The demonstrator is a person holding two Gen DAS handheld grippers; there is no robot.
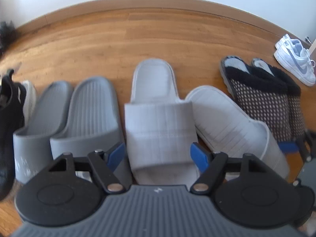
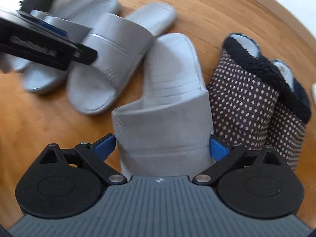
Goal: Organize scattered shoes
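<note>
**On the wooden floor: both tools astride pale slippers**

Left tool [image 1: 159,154] stands spread around one white slipper [image 1: 158,122]. Right tool [image 2: 163,145] presses both pads against its mate [image 2: 167,118], just beside the dotted slippers [image 2: 243,106]. Grey slides [image 1: 86,114] lie left.

white sneaker [image 1: 295,59] near the baseboard [image 1: 138,4]: heel lettering too blurred to read, grey swoosh-shaped mark on its side; no other readable text anywhere

Home: slippers [image 1: 161,118], wood floor [image 1: 138,39]
</note>
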